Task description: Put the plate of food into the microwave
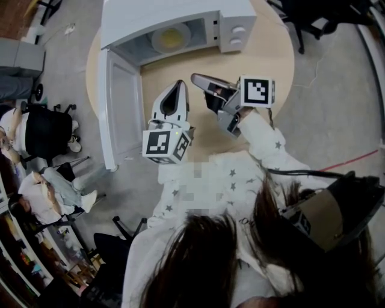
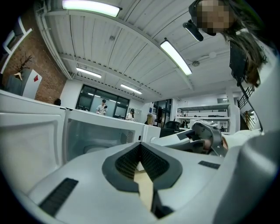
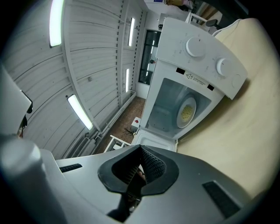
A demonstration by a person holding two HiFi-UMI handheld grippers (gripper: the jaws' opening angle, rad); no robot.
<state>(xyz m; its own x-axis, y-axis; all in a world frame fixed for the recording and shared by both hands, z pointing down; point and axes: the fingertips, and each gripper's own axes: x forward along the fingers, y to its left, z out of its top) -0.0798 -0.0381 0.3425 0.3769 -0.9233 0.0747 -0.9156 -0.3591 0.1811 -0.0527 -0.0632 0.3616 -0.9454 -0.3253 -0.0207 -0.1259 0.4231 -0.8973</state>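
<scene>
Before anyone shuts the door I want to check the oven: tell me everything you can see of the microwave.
The microwave is a white box, plastic or painted metal by its look, standing upright on the round pale wooden table. Its door, hinged at the person's left, is swung wide open. Two round knobs sit on the panel to the right of the chamber. Inside, a plate of yellow food rests on the chamber floor.
</scene>
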